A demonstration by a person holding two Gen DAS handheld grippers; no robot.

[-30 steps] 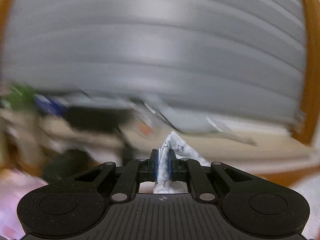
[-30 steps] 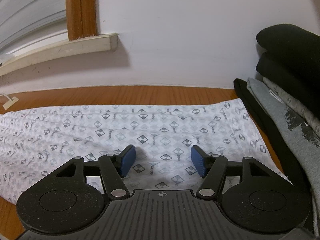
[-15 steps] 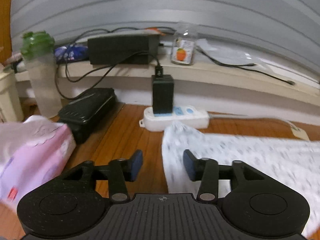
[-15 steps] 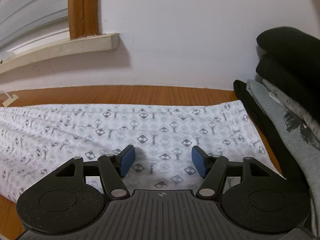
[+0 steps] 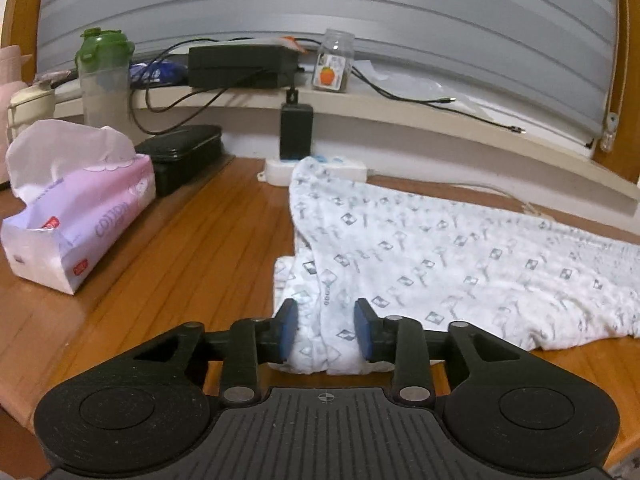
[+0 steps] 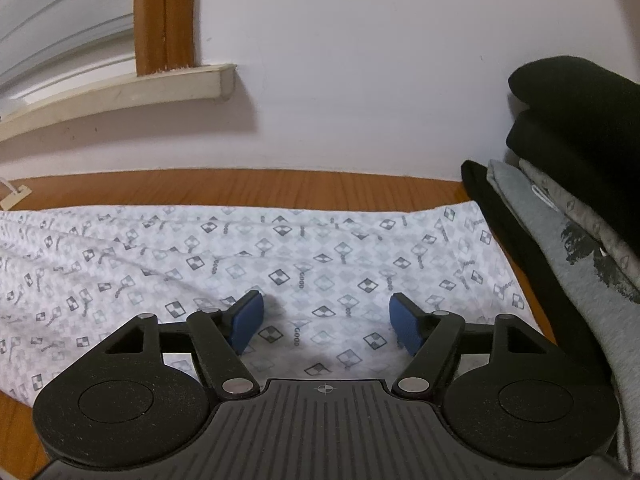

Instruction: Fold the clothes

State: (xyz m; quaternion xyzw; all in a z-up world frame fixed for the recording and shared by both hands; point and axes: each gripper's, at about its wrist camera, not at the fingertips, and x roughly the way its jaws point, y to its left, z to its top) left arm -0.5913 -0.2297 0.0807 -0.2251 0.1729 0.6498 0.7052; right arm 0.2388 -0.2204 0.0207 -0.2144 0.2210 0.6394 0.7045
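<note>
Left wrist view, white patterned garment (image 5: 440, 252) spread flat, near end bunched

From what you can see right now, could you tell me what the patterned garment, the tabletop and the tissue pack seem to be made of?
The patterned garment looks like thin, matte woven or knit fabric, probably cotton: it creases softly and drapes flat. The tabletop appears to be wood or wood-look laminate with a semi-gloss finish, showing plank lines and faint reflections. The tissue pack seems wrapped in thin glossy plastic film, crinkled at the end, with soft paper tissue sticking out on top.
</note>
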